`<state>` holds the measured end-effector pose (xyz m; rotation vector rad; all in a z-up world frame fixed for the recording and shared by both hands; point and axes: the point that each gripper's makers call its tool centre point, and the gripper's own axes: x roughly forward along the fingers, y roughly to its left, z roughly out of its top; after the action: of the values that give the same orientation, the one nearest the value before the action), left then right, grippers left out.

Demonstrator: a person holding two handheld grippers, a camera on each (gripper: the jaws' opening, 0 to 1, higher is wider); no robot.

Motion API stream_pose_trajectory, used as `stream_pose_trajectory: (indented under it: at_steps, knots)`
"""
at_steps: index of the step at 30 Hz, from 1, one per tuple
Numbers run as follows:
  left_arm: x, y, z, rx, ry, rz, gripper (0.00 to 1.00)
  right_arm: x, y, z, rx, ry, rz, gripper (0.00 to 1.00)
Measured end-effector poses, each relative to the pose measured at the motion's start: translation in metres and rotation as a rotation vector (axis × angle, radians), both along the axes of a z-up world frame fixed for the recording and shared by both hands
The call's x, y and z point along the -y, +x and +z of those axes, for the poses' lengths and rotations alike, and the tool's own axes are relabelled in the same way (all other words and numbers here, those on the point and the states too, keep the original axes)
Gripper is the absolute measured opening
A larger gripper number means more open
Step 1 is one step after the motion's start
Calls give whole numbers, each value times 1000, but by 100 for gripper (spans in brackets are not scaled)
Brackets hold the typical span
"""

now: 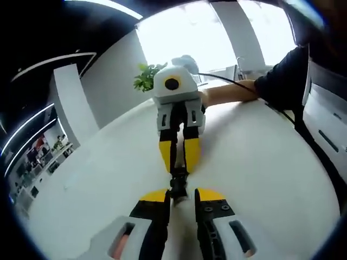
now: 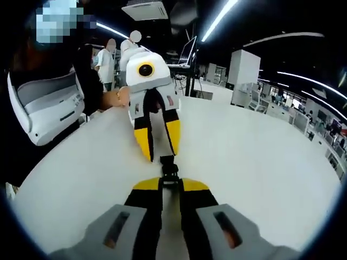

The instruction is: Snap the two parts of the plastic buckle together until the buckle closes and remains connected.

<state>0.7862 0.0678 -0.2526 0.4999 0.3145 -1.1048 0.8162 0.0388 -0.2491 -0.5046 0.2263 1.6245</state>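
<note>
Lab — strip lights point(image 2: 219, 19), workstations point(image 2: 274, 100)

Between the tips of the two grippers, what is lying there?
The black plastic buckle spans the stretch between the right gripper and the left gripper, above the white table. The left gripper view shows the same.

Bright windows point(image 1: 217, 38) are glowing behind the white table point(image 1: 260, 162), a green plant point(image 1: 145, 77) sitting at its far edge. Ceiling strip lights point(image 2: 219, 19) are shining above it.
</note>
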Motion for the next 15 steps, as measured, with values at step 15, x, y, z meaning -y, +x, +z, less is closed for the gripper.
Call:
stream_pose_trajectory:
  at_steps: [15]
  knots:
    - [-5, 4, -1, -80, -33, 70, 11, -5, 0, -3, -92, 19, -36, 12]
